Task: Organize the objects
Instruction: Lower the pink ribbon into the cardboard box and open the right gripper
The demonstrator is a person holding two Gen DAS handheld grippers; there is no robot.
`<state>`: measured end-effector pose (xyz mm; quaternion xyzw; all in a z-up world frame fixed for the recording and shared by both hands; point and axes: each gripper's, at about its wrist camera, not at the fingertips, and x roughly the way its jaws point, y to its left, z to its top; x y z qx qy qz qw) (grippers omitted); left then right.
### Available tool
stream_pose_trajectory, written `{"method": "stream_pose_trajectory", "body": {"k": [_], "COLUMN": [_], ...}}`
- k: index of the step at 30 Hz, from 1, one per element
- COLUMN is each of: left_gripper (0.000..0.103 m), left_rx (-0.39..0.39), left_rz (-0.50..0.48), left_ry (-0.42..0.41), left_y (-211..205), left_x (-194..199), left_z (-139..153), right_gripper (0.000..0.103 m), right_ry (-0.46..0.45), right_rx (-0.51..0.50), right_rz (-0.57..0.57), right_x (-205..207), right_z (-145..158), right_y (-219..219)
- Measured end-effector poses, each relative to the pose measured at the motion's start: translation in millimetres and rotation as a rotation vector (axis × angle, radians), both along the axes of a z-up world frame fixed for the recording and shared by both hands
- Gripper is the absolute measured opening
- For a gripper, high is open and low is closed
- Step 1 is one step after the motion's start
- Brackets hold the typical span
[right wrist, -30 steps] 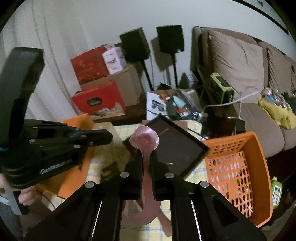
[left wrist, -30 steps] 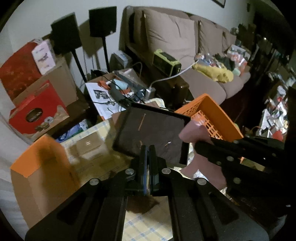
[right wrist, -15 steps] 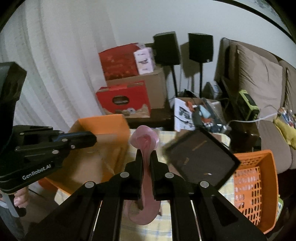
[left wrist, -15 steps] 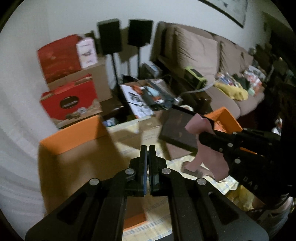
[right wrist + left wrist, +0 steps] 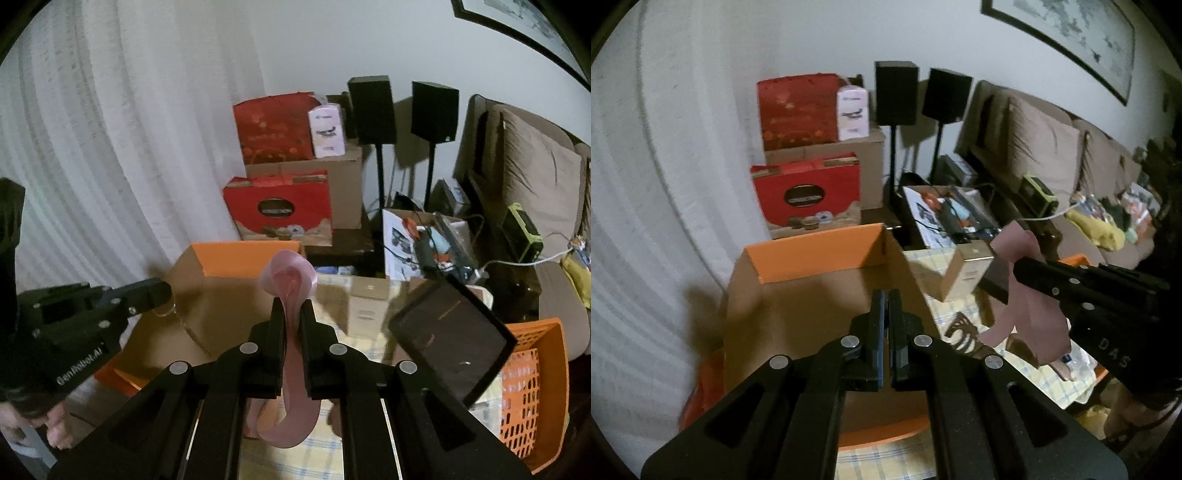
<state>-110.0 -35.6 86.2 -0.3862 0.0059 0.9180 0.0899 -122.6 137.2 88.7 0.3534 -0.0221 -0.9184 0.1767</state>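
The right gripper (image 5: 293, 314) is clamping a glossy pink satin ribbon (image 5: 291, 280) between its black fingers (image 5: 277, 317); the ribbon is curling into a loop above the fingertips and hanging down in a long band below them, above the yellow-and-white checked cloth (image 5: 343, 458) covering the worktop. In the left wrist view this same ribbon (image 5: 1030, 314) is showing at the right, sticking out from the right gripper (image 5: 1021, 267) and drooping over the cloth.

The left gripper (image 5: 885, 299) is pointing at the large brown cardboard box with orange inner flaps (image 5: 812, 291), which is sitting at the left end of the worktop. Its fingers (image 5: 876, 314) are pressed together. In the left wrist view nothing is showing between them; in the right wrist view a small clear, ring-like thing is showing right at the tip of the left gripper (image 5: 162, 291), and I cannot tell whether it is being held or what it is.

A small pale gold carton (image 5: 966, 275) is standing on the cloth just beside the big box. A flat dark rectangular panel with a black frame (image 5: 448, 332) is tilting up near the orange perforated plastic basket (image 5: 535, 387) at the right end. A person's hand (image 5: 59, 432) is gripping the left gripper's handle.
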Motion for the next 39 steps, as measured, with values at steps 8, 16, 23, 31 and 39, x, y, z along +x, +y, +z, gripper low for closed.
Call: {"method": "stream_pose_trajectory", "body": {"k": [8,16,23,31,39], "left_gripper": [0.002,0.002,0.002,0.002,0.002], "left_rx": [0.003,0.019,0.024,0.044,0.055], "left_rz": [0.062,0.104,0.132,0.13,0.119], "left_ry": [0.011,-0.019,-0.043,-0.086,-0.122], "left_y": [-23,-41,-53,-56,-50], "left_x": [8,11,9,5,3], "left_z": [-15,-46,-66,-92,-111], "right_gripper": [0.008,0.008,0.008,0.009,0.012], "right_ry": [-0.016,-0.06,-0.099,-0.14,-0.196], "right_rx": [-0.008,-0.007,-0.003,0.016,0.041], "right_rz": [0.032,0.055,0.061,0.066,0.068], "right_x": [-3,-6,-12,-15,-19], "right_z": [-9,-39,-65,-94,-127], "right_y": [-35,-59,-68,-77,-79]}}
